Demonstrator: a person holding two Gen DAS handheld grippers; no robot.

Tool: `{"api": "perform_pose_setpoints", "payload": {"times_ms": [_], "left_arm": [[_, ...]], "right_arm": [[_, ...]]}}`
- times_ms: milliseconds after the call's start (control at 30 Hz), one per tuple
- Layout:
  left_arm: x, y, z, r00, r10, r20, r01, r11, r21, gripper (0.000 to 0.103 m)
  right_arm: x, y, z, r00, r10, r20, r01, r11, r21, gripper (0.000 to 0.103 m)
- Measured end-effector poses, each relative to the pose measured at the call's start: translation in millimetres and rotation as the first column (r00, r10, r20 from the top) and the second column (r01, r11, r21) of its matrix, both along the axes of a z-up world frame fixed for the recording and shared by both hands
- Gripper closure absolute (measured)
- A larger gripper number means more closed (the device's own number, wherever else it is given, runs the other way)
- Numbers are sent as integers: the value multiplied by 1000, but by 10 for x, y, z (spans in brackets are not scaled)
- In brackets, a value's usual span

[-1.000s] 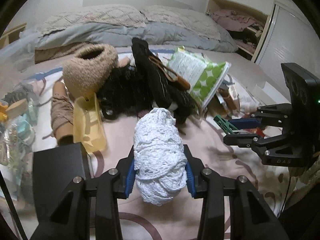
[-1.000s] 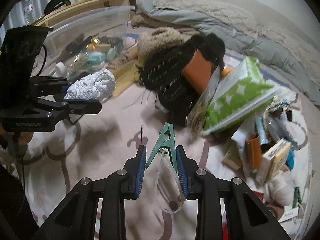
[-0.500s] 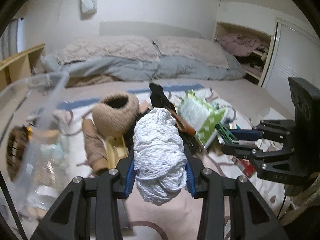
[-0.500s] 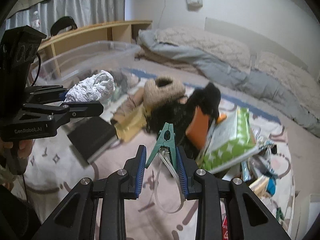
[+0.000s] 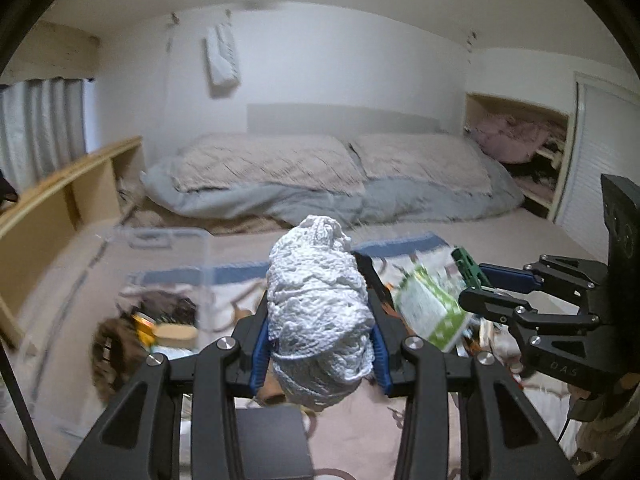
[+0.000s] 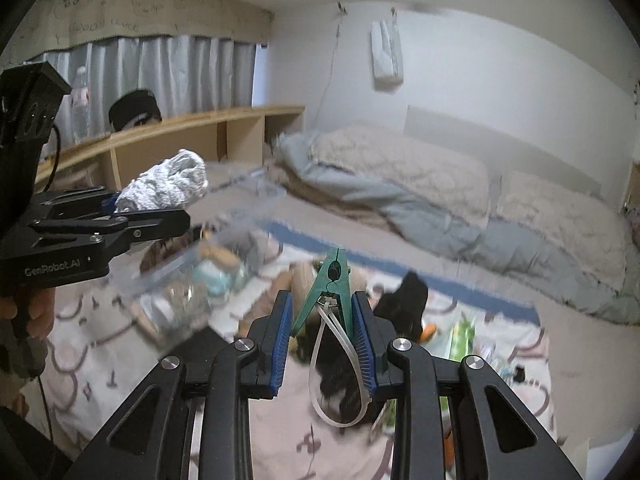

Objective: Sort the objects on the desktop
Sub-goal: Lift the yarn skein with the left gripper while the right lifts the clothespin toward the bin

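My left gripper [image 5: 318, 340] is shut on a white ball of yarn [image 5: 318, 300], held up in the air; the same yarn [image 6: 168, 182] shows at the left of the right wrist view. My right gripper [image 6: 322, 320] is shut on a green clothes peg [image 6: 330, 280] with a white loop [image 6: 338, 376] hanging from it. The peg [image 5: 466, 266] also shows at the right of the left wrist view. Both grippers hang high above a pink rug [image 6: 100, 360] with scattered objects.
A clear plastic bin [image 5: 168, 276] with small items stands at the left on the rug. A green-and-white packet [image 5: 428, 312], a black furry thing [image 6: 404, 300] and a black flat box [image 5: 272, 440] lie below. Bedding [image 5: 340, 184] and a wooden shelf [image 6: 180, 136] are behind.
Both grippers have risen and tilted up, each keeping its object. The rug's clutter has dropped low in view and the bed and wall now fill the frames.
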State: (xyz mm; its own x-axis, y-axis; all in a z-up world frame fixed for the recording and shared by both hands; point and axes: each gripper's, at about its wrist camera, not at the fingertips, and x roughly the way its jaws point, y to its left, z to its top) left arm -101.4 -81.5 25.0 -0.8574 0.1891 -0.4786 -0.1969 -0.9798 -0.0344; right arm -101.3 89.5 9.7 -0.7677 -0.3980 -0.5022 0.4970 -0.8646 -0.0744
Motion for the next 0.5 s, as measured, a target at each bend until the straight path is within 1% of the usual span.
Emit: {"api": "perform_pose_setpoints", "payload": {"times_ms": [133,300,433,500], "left_arm": [[5,-194,231,997,72,-27,-72,997,-2,62],[20,-456,391,986,161,-46,-160,987,10,62],[35,-672,458,969,240,-56,-239,971,31,62],[60,-796,458,958,281,-60,-278,959,52,62]], "right_arm": [[-67,-172,229,999,11,-38,-11,1000,-8,72],[-234,-422,462,998,35,-58,-38,998,-46,72],[-429,-608,514,999,29,-33,-31,998,-55,72],[-511,-694,498,999,37,-24,-40,995,-89,72]]}}
